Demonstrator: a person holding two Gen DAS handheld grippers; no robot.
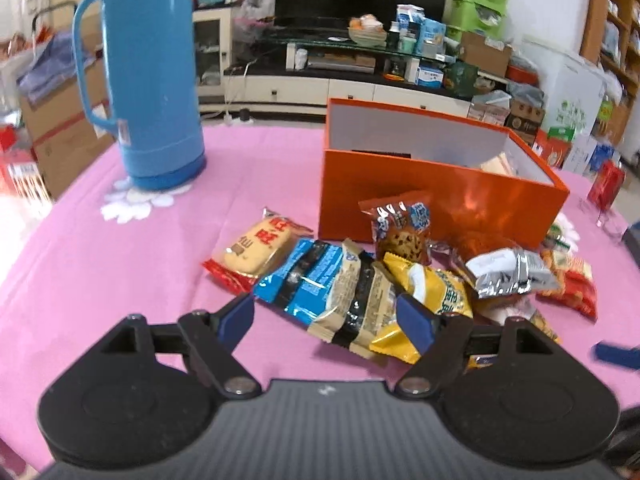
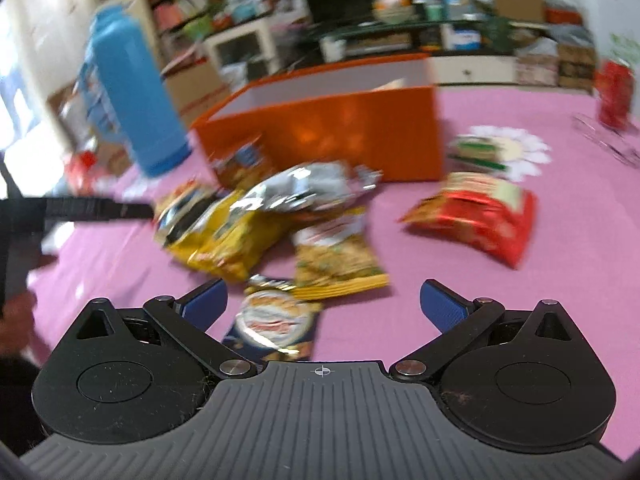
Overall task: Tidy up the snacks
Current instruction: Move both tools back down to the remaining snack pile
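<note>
Orange box (image 1: 432,196) behind snack packets (image 1: 352,296); left gripper (image 1: 326,316) and right gripper (image 2: 324,304) both released, empty.

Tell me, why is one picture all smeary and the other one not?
Right wrist view: motion blur smears the snack packets and orange box. Left wrist view: sharp, with glare on the orange box; the fisheye lens bends the blue flask.
</note>
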